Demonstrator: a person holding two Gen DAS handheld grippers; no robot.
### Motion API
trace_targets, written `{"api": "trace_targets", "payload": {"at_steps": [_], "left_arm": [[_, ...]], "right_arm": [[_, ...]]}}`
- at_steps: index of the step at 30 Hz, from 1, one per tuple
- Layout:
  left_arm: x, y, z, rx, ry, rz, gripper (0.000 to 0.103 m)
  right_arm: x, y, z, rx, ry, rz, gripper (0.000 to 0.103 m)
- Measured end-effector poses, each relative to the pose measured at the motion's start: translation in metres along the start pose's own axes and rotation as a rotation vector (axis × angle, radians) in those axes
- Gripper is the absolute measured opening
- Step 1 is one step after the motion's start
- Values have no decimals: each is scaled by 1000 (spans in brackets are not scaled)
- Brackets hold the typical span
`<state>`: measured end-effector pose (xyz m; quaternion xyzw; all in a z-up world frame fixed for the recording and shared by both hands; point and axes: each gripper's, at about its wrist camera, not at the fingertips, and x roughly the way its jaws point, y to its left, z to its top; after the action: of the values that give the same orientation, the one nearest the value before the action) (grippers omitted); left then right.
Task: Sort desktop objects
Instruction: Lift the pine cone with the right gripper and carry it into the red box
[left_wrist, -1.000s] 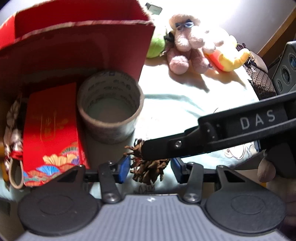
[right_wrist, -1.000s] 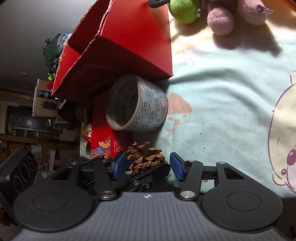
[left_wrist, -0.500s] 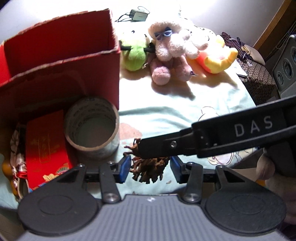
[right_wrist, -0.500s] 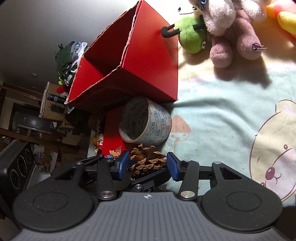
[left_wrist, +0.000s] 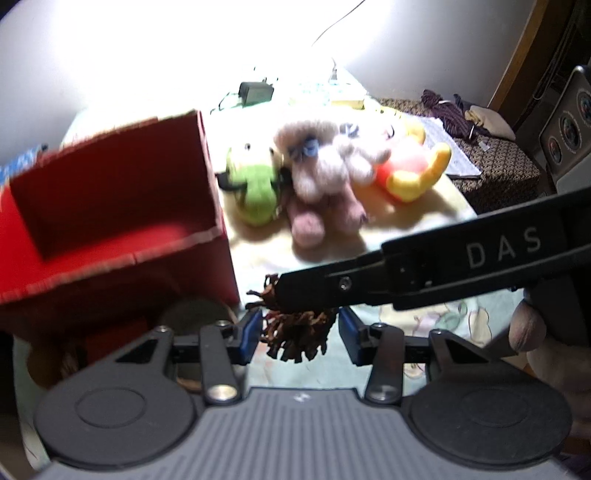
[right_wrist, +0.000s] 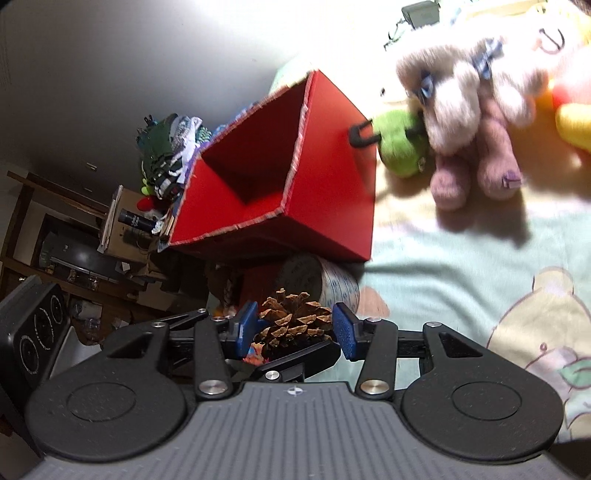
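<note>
A brown pine cone (left_wrist: 299, 332) hangs between the blue pads of both grippers, lifted above the pale green cloth. My left gripper (left_wrist: 300, 334) closes on its sides. My right gripper (right_wrist: 295, 326) also closes on the pine cone (right_wrist: 293, 321), and its black finger (left_wrist: 443, 275) crosses over the cone in the left wrist view. An open red cardboard box (left_wrist: 110, 229) stands just ahead to the left and also shows in the right wrist view (right_wrist: 280, 192). Its inside looks bare.
A tape roll (right_wrist: 325, 284) and a red packet (right_wrist: 258, 284) lie below the box's near wall. A green plush (left_wrist: 258, 188), a pink plush (left_wrist: 325, 177) and a yellow plush (left_wrist: 410, 173) sit beyond. A black charger (left_wrist: 255, 92) lies at the back.
Both grippers have risen with the pine cone, away from the cloth. The tape roll and red packet have dropped low in view, and the open top of the red box now shows.
</note>
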<state>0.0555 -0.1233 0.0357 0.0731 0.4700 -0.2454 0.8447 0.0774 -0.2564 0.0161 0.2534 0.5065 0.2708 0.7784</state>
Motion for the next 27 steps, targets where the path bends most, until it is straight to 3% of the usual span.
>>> {"api": "trace_targets", "payload": {"at_steps": [13, 27], "left_arm": [[-22, 74, 51, 124, -85, -38, 47], [14, 197, 70, 129, -43, -57, 47]], "right_arm": [[20, 56, 45, -31, -174, -48, 48], [118, 96, 99, 21, -182, -100, 48]]}}
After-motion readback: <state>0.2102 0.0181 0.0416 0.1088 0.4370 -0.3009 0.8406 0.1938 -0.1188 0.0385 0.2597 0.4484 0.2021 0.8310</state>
